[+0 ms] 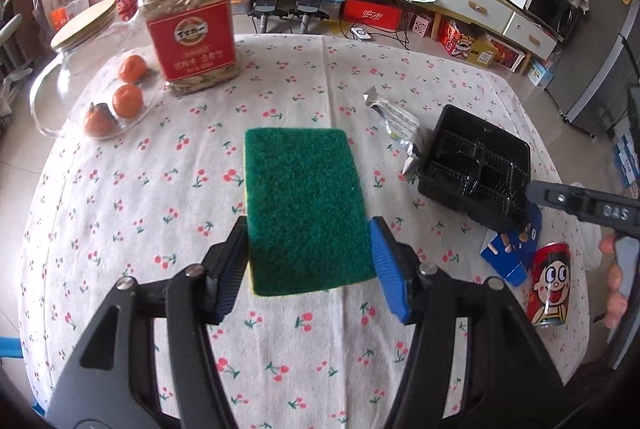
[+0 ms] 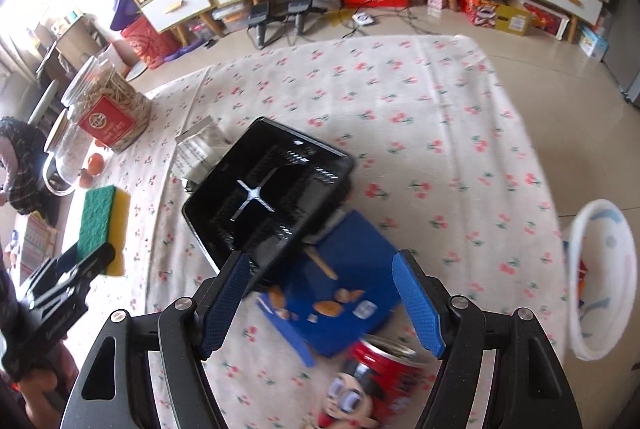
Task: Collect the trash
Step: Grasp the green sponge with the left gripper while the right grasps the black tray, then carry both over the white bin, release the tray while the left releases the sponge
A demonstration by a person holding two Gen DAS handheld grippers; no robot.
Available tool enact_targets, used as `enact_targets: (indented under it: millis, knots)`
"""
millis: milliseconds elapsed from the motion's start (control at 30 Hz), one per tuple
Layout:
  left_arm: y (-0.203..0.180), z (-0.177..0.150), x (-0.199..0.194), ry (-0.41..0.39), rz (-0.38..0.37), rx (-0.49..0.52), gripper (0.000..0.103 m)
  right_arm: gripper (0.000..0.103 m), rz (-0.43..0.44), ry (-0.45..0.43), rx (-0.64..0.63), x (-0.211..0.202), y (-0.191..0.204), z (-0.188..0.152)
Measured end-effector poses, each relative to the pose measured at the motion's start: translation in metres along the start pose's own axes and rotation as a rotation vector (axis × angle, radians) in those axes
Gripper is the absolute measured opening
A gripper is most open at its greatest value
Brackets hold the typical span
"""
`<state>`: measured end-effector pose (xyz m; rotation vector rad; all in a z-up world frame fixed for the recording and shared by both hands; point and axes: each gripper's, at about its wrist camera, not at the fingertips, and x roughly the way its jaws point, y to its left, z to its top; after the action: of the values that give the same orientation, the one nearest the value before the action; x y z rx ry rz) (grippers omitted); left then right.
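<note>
The left claw point(image 1: 308, 253) points steeply down at the table point(image 1: 120, 189) from the bottom of the left wrist view, its two blue-padded fingers clamped on the near end of a green and yellow sponge point(image 1: 306, 207) at the centre of the frame. The right claw point(image 2: 320, 303) also tilts steeply down, fingers apart with nothing between the pads, hovering over a flattened blue box point(image 2: 348, 289) in the lower middle of the right wrist view. A red drink can point(image 2: 384, 377) lies just below it at the bottom edge. A black plastic tray point(image 2: 264, 197) sits at the centre, overlapping the box, and a silver wrapper point(image 2: 200, 149) lies at its upper left. A hand point(image 1: 614, 281) shows at the right edge of the left wrist view.
</note>
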<state>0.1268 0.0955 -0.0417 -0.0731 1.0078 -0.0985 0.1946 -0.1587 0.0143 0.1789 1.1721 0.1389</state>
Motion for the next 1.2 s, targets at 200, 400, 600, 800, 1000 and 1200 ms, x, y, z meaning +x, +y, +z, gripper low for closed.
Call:
enact_targets:
  millis: [200,400,600,800,1000,1200]
  knots:
    - [0.003,-0.002,-0.005,0.012,-0.022,-0.020,0.060,0.072,-0.040,0.032,-0.031,0.026,0.014,0.010]
    - [0.001,-0.001,-0.008,0.010,-0.032,-0.020,0.060,0.026,-0.060,0.035,-0.064,0.031,0.019,0.004]
    - [-0.001,-0.005,-0.012,0.005,-0.040,-0.019,0.060,0.007,-0.070,-0.009,-0.085,0.018,0.018,0.000]
    - [-0.003,-0.007,-0.016,-0.003,-0.047,-0.021,0.060,0.006,-0.060,-0.059,-0.059,-0.002,0.004,-0.002]
    - [-0.013,-0.009,-0.021,-0.022,-0.060,-0.001,0.060,0.006,-0.033,-0.127,-0.007,-0.034,-0.023,-0.005]
    - [-0.030,-0.011,-0.023,-0.038,-0.082,0.030,0.060,0.006,-0.043,-0.168,0.062,-0.060,-0.066,-0.016]
